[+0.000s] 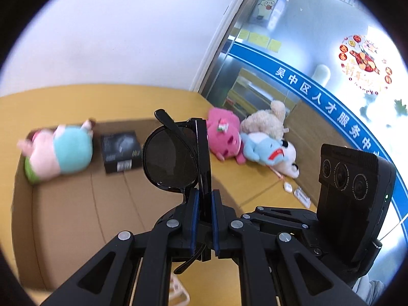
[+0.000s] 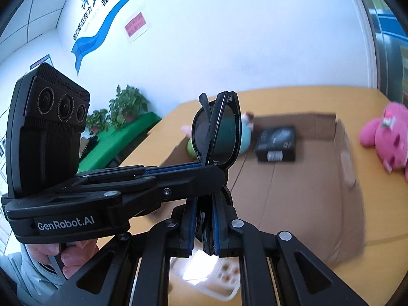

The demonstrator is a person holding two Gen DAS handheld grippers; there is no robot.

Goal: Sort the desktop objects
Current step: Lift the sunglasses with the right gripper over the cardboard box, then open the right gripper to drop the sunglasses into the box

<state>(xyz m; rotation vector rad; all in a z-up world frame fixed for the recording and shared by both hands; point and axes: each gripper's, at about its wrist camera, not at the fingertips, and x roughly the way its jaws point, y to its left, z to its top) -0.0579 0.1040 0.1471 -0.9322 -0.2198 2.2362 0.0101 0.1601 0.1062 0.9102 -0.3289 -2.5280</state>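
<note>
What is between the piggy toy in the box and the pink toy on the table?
In the left wrist view, a black box lies between the piggy toy and the pink toy, with the held sunglasses in front.

The black folded plastic sunglasses (image 2: 216, 130) are hiding most of the teal-and-pink plush pig (image 2: 244, 137) in the open brown cardboard box (image 2: 306, 183), and the glossy black carton (image 2: 276, 144) beside it is blurring, its label unreadable.
</note>
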